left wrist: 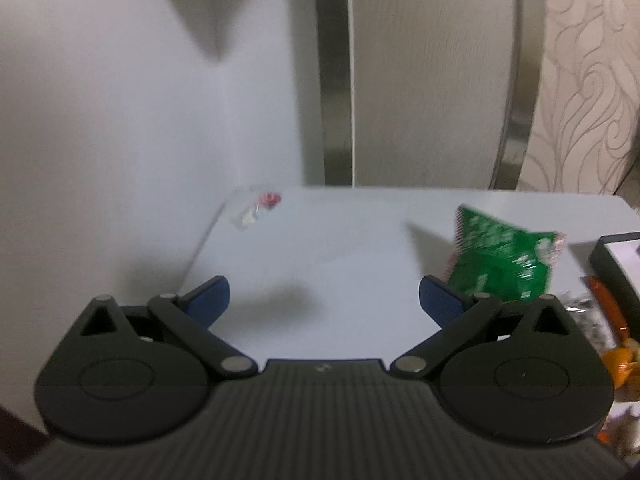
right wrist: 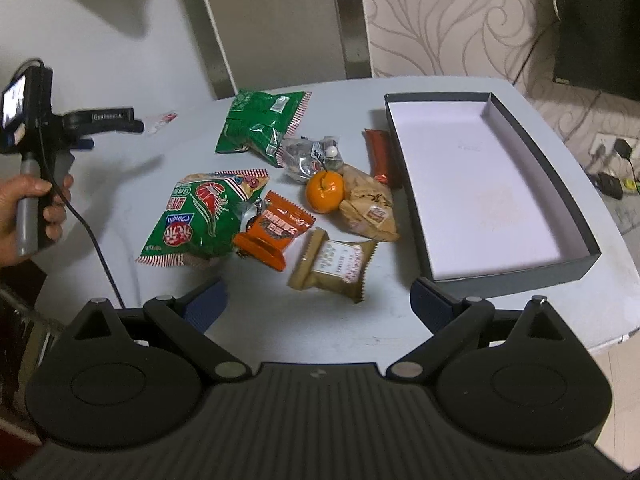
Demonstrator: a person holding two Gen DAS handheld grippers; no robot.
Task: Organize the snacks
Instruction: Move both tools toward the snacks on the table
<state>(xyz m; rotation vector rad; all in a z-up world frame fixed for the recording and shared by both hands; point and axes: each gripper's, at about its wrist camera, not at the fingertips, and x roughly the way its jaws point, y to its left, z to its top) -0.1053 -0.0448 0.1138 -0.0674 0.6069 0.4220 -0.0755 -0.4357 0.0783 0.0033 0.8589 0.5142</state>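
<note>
Snacks lie in the middle of the white table (right wrist: 400,320): two green bags (right wrist: 260,124) (right wrist: 204,216), an orange packet (right wrist: 274,228), a tan packet (right wrist: 334,266), a mandarin (right wrist: 325,192), a brown bun pack (right wrist: 370,208), a clear candy bag (right wrist: 310,156) and a red-brown bar (right wrist: 378,154). An empty dark box (right wrist: 480,176) sits to their right. My right gripper (right wrist: 318,300) is open and empty above the table's near edge. My left gripper (left wrist: 324,300) is open and empty over bare table, left of a green bag (left wrist: 500,256); it shows in the right wrist view (right wrist: 112,128) at far left.
A small clear wrapper (left wrist: 256,208) lies near the wall at the table's far left corner. White wall runs along the left side, a metal-framed panel (right wrist: 280,20) stands behind. A dark screen (right wrist: 600,20) and floor cables are at the right.
</note>
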